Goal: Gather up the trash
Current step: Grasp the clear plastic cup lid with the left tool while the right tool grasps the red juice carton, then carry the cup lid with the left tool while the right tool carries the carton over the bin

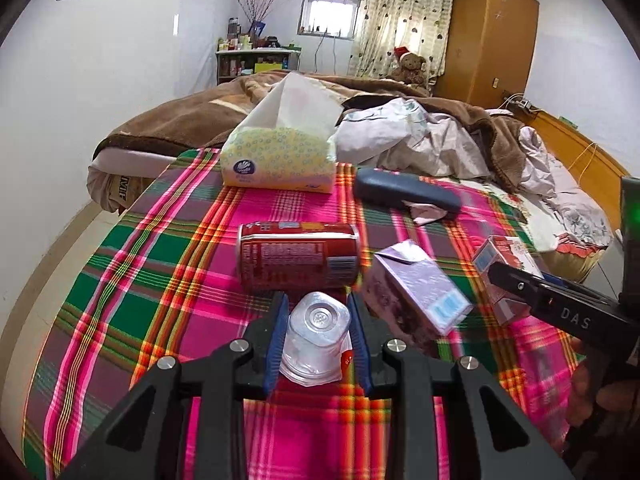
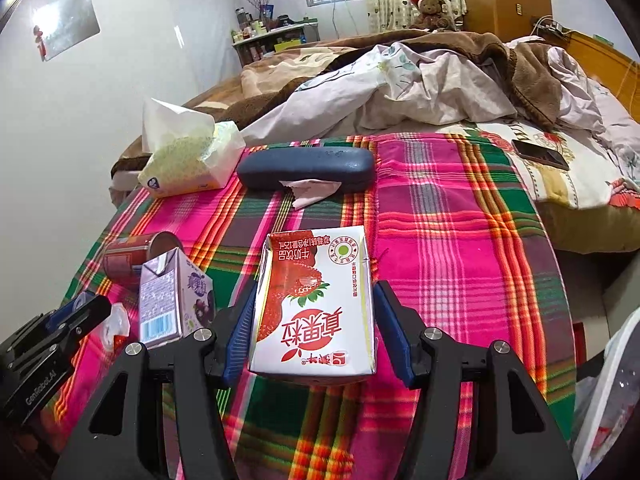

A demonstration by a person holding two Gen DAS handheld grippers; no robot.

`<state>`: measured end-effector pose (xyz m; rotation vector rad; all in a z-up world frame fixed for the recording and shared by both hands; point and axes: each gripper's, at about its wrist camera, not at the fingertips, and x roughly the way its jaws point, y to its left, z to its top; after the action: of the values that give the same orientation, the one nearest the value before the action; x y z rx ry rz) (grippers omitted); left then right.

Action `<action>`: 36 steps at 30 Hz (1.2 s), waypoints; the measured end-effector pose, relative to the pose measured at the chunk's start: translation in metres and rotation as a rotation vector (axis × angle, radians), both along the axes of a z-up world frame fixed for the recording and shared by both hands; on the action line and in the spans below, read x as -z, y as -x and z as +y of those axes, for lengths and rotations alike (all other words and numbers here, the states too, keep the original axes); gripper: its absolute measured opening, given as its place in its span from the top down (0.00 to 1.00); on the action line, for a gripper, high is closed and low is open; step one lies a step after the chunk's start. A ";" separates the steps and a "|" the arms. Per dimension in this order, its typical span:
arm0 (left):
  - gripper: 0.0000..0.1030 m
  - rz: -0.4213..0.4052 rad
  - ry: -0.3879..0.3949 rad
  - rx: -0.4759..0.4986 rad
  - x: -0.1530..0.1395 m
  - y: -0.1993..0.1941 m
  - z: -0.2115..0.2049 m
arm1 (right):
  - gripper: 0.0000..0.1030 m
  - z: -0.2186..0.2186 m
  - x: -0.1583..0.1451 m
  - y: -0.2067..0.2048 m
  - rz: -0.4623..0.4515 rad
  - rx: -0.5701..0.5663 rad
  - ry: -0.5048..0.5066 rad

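Room: bedroom with white walls, a wardrobe (image 1: 490,36), a curtain (image 1: 404,16) and a bed under a bright plaid blanket (image 1: 160,280).
Left view, tongs: the left tongs (image 1: 318,338) are pressed onto a small clear plastic cup (image 1: 316,336), one blue pad on each side.
Left view, cup: its long axis runs along the fingers and its flat bottom faces the camera.
Left view, can: a red can (image 1: 298,258) lies on its side just beyond the cup, long axis running left to right.
Left view, cartons: a purple carton (image 1: 416,288) lies tilted to the right of the can; past it a red and white carton (image 1: 508,268) sits in the right tongs (image 1: 514,280), seen from the side.
Left view, beyond: a tissue pack (image 1: 280,160) and a dark glasses case (image 1: 408,192) with a paper scrap (image 1: 428,212) in front of it.
Right view, tongs: the right tongs (image 2: 312,320) stand wide, pinching the red and white carton (image 2: 316,304) by its two sides.
Right view, carton: long axis points away from the camera, print upside down.
Right view only: a phone (image 2: 540,154) on the flowered sheet (image 2: 580,184), and a plastic bag (image 2: 612,400) at the lower right edge.
Right view, left side: the purple carton (image 2: 172,300), the can (image 2: 136,256) showing its end, and the left tongs (image 2: 100,312) with the cup (image 2: 116,324) largely hidden.
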<state>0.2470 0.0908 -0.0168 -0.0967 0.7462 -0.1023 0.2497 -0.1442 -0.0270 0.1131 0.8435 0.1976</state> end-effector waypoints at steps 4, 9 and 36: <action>0.69 -0.007 0.009 0.010 -0.007 0.011 -0.005 | 0.43 -0.007 -0.007 0.009 -0.016 0.006 -0.012; 0.70 -0.036 -0.003 0.034 -0.019 0.027 -0.019 | 0.43 -0.019 -0.015 0.024 -0.038 0.022 -0.025; 0.70 -0.111 0.011 0.268 -0.056 0.094 -0.142 | 0.43 -0.122 -0.043 0.111 -0.123 0.189 -0.045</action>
<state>0.1533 -0.0509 0.0395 -0.0005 0.6444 -0.3641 0.1392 -0.2664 0.0164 0.2198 0.7012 0.0458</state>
